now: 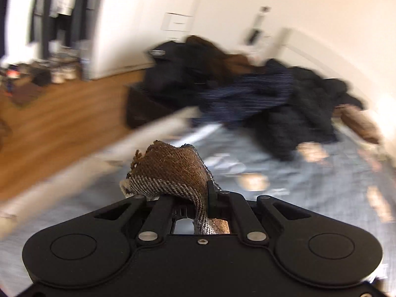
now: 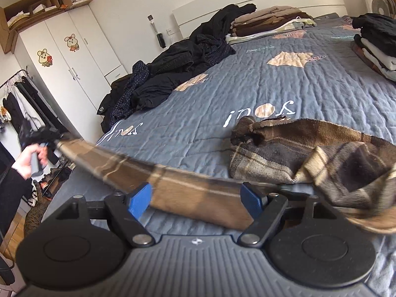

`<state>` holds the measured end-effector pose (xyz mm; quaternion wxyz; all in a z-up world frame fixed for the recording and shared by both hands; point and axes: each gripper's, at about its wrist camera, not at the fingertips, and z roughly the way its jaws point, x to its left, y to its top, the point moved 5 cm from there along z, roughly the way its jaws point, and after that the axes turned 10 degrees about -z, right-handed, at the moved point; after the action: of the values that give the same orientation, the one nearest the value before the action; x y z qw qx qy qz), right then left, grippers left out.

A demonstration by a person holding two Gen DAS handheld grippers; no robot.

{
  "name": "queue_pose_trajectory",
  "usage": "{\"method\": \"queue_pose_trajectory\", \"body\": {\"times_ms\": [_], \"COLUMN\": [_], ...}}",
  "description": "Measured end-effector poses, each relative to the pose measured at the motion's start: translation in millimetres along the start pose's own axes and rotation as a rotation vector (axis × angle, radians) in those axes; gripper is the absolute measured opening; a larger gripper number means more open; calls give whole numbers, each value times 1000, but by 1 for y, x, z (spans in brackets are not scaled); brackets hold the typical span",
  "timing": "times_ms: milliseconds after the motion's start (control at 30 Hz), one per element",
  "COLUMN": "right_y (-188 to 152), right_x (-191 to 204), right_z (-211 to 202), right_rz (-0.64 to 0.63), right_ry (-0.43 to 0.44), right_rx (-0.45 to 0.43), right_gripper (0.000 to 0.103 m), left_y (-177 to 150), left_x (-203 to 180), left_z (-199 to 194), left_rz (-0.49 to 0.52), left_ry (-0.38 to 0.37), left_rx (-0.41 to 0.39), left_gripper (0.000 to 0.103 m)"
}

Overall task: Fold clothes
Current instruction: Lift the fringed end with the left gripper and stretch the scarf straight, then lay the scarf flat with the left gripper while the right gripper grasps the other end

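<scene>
The left gripper (image 1: 173,193) is clamped on one end of a brown plaid scarf (image 2: 284,153), stretched across the blue quilt (image 2: 247,86). The right gripper (image 2: 195,198) stands wide, scarf between its pads, unpinched. Folded stacks (image 2: 376,47) are done; a dark heap (image 2: 173,71) remains.

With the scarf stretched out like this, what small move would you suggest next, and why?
Probably close the right gripper on the scarf: its jaws stand open around the taut band, while the left gripper already clamps the far end.
</scene>
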<state>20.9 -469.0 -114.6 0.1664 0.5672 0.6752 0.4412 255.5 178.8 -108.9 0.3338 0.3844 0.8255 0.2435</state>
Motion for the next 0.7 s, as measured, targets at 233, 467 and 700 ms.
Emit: {"method": "queue_pose_trajectory", "body": {"times_ms": [233,467,700], "right_y": [4,32,77], "right_x": [-41,-101,-111], "right_z": [-21,-32,38], "right_rz": [-26,-183,-471], "right_ry": [-139,-295,-241], "right_rx": [-5,55,159], "right_gripper": [78,78,79], "left_y": [-39,-87,-182], "left_x": [32,-30,-118], "left_z": [-5,-79,-150], "left_rz": [113,333,324], "left_ry": [123,-34,-332], "left_rx": [108,92,172], "left_gripper": [13,62,68]}}
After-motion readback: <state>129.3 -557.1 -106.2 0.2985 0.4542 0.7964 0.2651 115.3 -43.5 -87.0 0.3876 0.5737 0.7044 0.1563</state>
